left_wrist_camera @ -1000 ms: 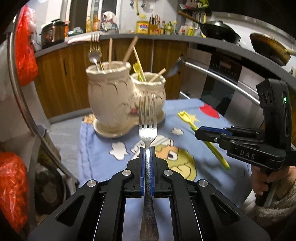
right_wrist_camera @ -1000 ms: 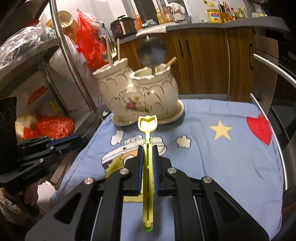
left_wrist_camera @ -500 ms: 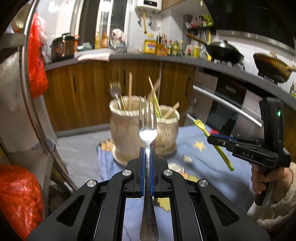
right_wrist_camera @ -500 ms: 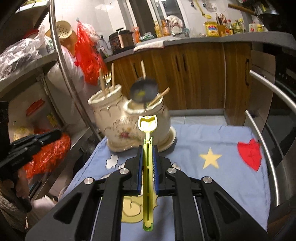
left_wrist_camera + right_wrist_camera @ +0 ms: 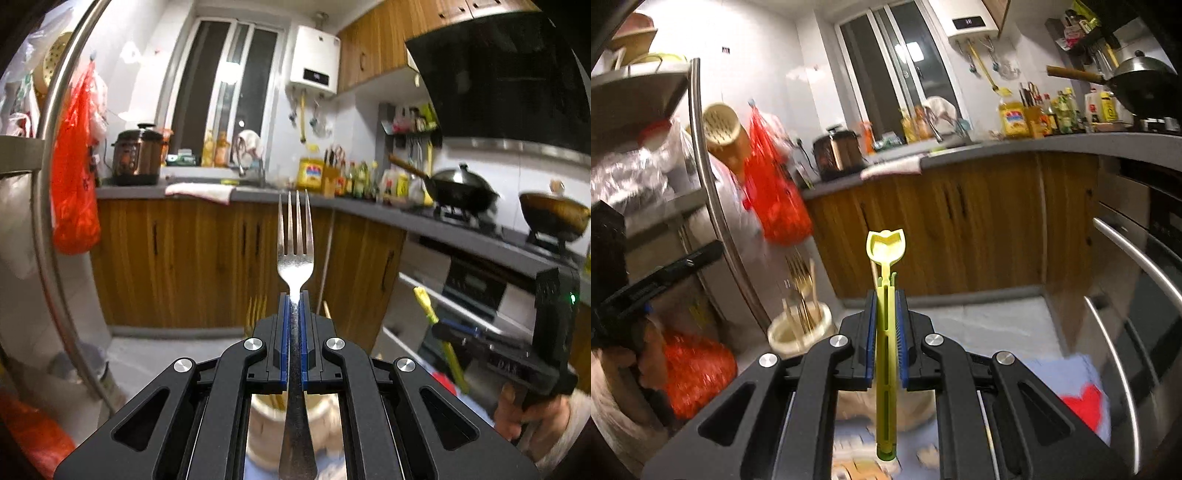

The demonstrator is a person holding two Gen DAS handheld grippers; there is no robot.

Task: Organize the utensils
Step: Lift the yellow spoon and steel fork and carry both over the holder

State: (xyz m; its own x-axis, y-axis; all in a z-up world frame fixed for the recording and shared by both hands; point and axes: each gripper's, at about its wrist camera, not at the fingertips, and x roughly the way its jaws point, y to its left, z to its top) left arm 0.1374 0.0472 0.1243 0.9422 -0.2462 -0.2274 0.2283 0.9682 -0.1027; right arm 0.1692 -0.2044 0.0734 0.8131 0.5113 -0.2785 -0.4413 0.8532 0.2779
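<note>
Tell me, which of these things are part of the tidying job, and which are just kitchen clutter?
Job: fork in left gripper; yellow utensil in right gripper; utensil pot.
Clutter: red bag, rice cooker, wok, oil bottle.

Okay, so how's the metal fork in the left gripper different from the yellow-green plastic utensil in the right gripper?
The shiny silver metal fork ends in long thin tines; the yellow-green plastic utensil ends in a small scoop-like head with a notched edge. The fork's handle is solid, while the plastic utensil's handle has long slots. Both are clamped by the handle, head pointing forward, the fork in the left gripper and the plastic utensil in the right gripper.
</note>
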